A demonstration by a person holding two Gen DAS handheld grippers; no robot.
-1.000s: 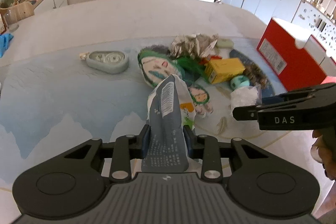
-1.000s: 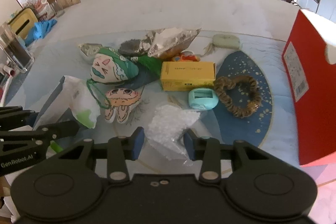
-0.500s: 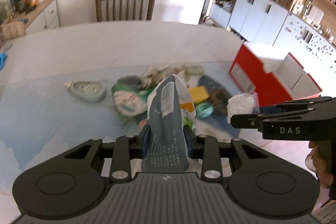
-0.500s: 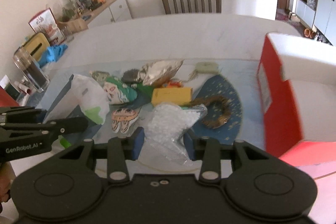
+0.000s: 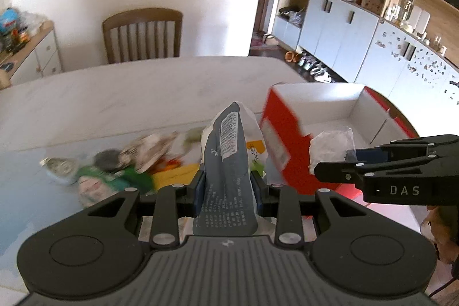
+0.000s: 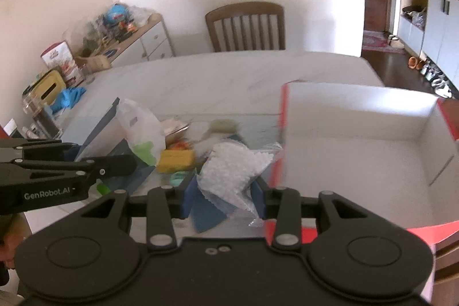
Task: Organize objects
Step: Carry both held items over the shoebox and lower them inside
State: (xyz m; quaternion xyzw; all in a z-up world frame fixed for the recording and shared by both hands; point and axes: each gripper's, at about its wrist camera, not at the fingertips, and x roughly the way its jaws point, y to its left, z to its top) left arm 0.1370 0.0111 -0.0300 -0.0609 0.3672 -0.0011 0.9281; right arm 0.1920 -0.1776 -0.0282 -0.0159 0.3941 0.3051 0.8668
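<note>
Above the near edge of the table [image 5: 143, 93], we carry two items at once. Our left gripper [image 5: 228, 188] is clamped on a grey-and-white snack pouch [image 5: 228, 162], which stands upright between the blue pads with its barcode facing the camera; holding it low on the body keeps the pouch from folding over. Our right gripper [image 6: 222, 198] is closed on a clear bag of white beads [image 6: 233, 171], pinched at its crinkled lower edge so the filled part bulges ahead of the jaws. In the left wrist view this bag [image 5: 331, 146] shows beside the red box [image 5: 289, 134].

The red box [image 6: 358, 139] stands open at the right edge of the table, its white interior bare as far as we can see; we judge it to be the container for the sorted items. Both loads are held above the table, short of the box's opening. The unsorted pile, including a yellow carton [image 6: 176, 159], lies blurred on the blue mat [image 5: 25, 191] to the left of the box.
</note>
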